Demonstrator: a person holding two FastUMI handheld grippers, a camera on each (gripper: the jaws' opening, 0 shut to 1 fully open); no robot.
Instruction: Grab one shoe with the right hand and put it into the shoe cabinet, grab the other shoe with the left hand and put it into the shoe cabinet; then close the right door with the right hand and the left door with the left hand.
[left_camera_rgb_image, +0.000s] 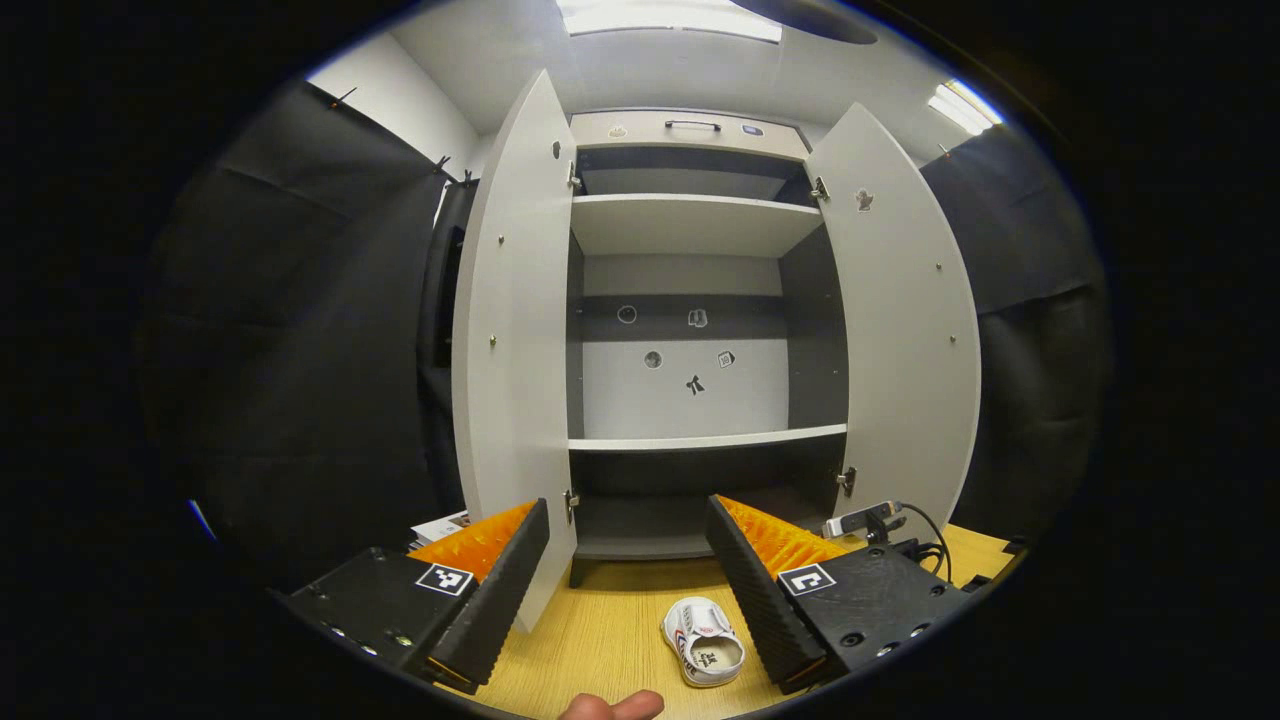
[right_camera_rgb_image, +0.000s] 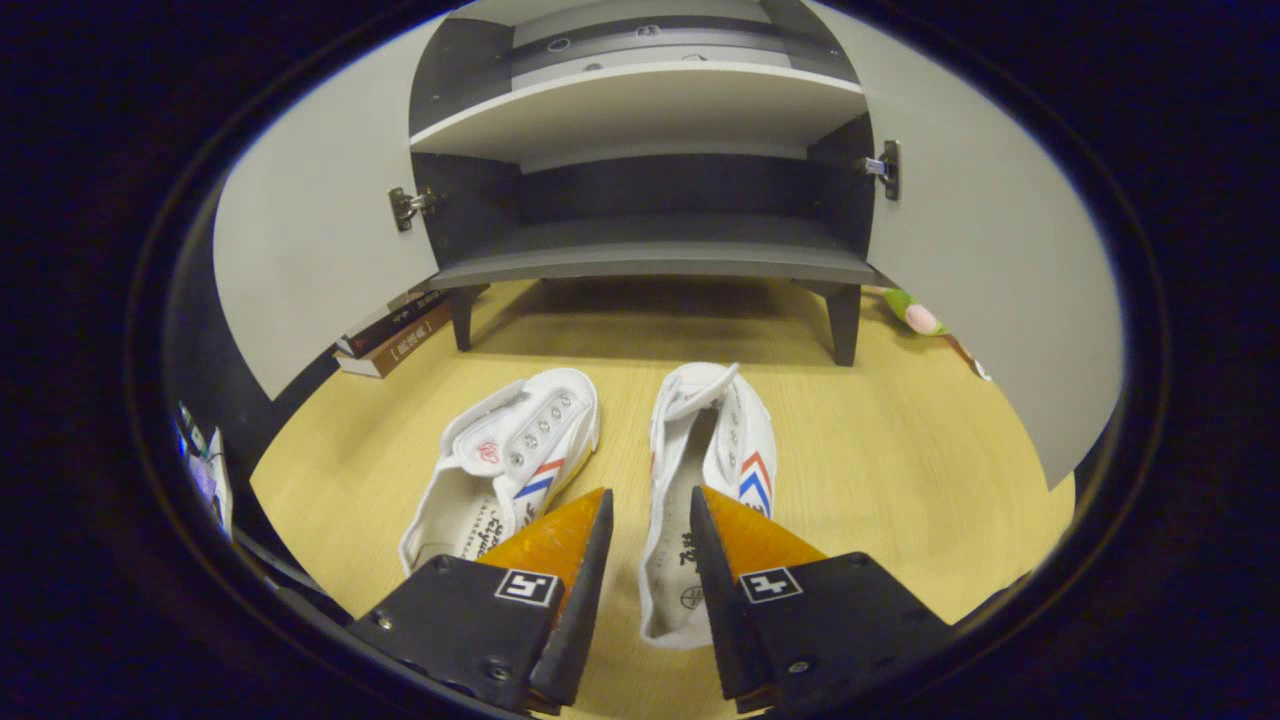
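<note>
1. In the right gripper view, the right gripper (right_camera_rgb_image: 648, 560) hangs low over the wooden surface (right_camera_rgb_image: 900, 470), jaws spread apart and straddling the heel end of the right-hand shoe (right_camera_rgb_image: 705, 470). Whether either jaw touches the shoe cannot be told; the heel is partly hidden behind them.
2. Just beside it lies the left-hand shoe (right_camera_rgb_image: 505, 470), angled, its heel end cut off by the gripper body.
3. In the left gripper view, the left gripper (left_camera_rgb_image: 640, 570) is released, jaws wide and holding nothing. A fingertip (left_camera_rgb_image: 612, 707) pokes in at the bottom edge, the rest cut off.
4. Between those jaws 1 shoe (left_camera_rgb_image: 703, 640) rests on the surface, partly covered by the right jaw; which of the 2 it is cannot be told.
5. Beyond stands the shoe cabinet (left_camera_rgb_image: 690, 300) on short legs, both the left door (left_camera_rgb_image: 510, 330) and the right door (left_camera_rgb_image: 905, 330) swung open. Its bottom shelf (right_camera_rgb_image: 655, 260) is dark and hard to read.
6. Small stickers (left_camera_rgb_image: 695, 383) mark the back panel, too small to make out.
7. Books (right_camera_rgb_image: 390, 340) lie by the left door, half hidden behind it; a soft toy (right_camera_rgb_image: 915, 315) peeks out past the right door.
</note>
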